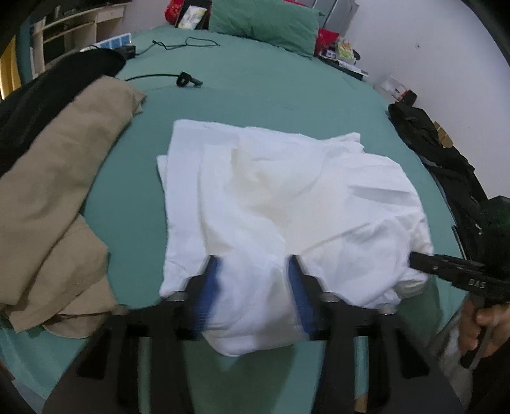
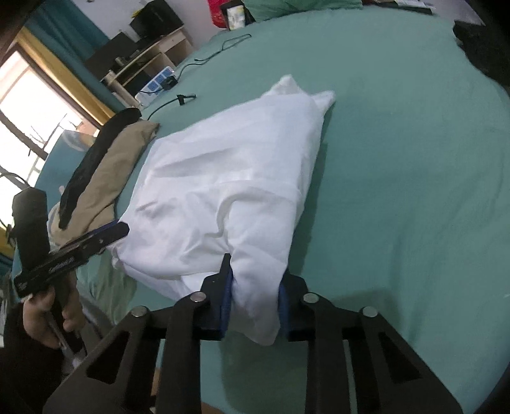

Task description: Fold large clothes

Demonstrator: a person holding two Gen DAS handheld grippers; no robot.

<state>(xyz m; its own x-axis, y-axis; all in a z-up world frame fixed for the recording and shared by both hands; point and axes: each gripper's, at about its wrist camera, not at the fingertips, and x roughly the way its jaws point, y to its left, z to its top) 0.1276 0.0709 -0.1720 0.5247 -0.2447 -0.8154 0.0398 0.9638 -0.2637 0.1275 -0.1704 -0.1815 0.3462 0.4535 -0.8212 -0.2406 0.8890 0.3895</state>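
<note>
Both wrists overlook (closely) white garment point(image 1: 280, 203).

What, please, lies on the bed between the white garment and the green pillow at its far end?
Only bare green sheet separates the white garment from the green pillow, as the left wrist view shows; the black cables lie off to the left.

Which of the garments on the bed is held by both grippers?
The white garment; the beige garment and the black one lie untouched at its side.

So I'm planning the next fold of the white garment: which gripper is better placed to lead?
Neither clearly: left gripper and right gripper both pinch the white garment's near edge, so probably both together.
</note>
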